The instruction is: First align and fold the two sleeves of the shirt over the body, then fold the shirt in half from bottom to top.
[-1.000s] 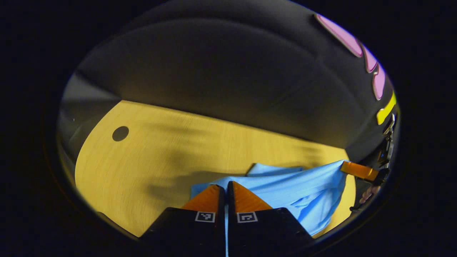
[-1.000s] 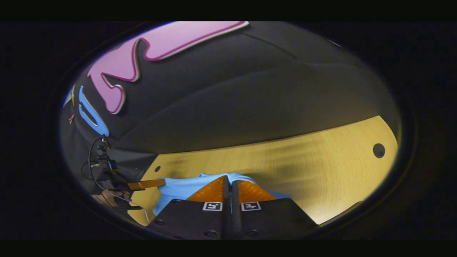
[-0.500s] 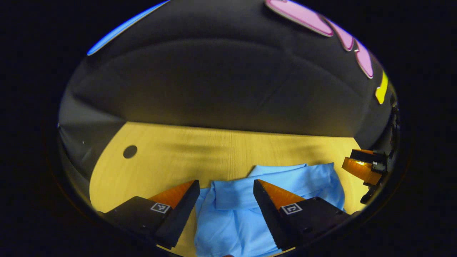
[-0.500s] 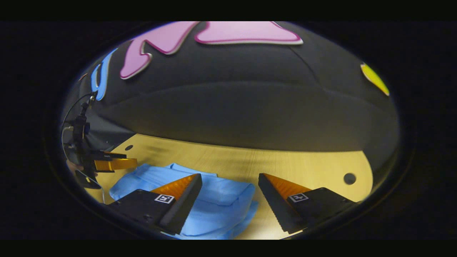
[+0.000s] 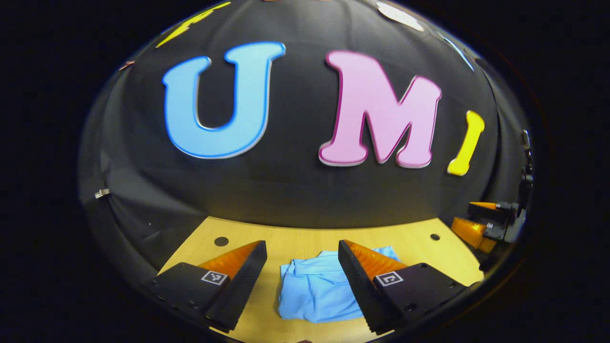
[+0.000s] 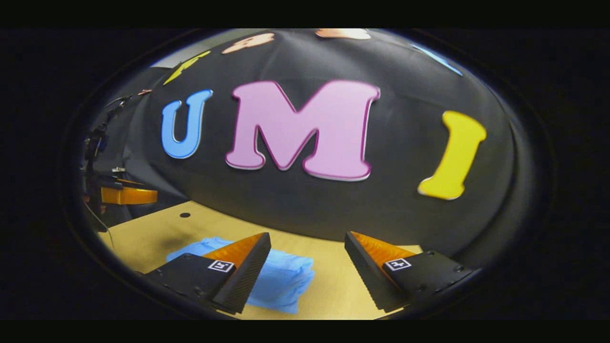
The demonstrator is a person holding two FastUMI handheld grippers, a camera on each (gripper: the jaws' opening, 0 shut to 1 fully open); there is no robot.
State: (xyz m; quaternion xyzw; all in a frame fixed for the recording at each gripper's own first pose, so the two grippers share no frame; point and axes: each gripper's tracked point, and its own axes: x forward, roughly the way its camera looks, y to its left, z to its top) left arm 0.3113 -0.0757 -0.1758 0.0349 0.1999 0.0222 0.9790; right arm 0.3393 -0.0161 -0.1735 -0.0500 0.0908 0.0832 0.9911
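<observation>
The light blue shirt [image 5: 317,290] lies folded into a compact bundle on the wooden table [image 5: 429,255]. In the left gripper view my left gripper [image 5: 302,250] hangs open well above and before it, with nothing between the fingers. The shirt [image 6: 281,281] also shows in the right gripper view, low and left of centre, partly behind one finger. My right gripper [image 6: 307,240] is open and empty, raised off the table. Each view catches the other gripper far off at its edge: the right gripper [image 5: 481,221] in the left gripper view, the left gripper [image 6: 126,193] in the right gripper view.
The table has small round holes [image 5: 221,241] near its back corners [image 5: 434,237]. The booth's black cloth wall [image 5: 295,190] rises right behind the table. Bare wood surrounds the shirt on all sides.
Both grippers were shut on the shirt's edge a second ago, then let go and opened. Since then both have lifted up and drawn back, so the folded shirt looks smaller and farther.
</observation>
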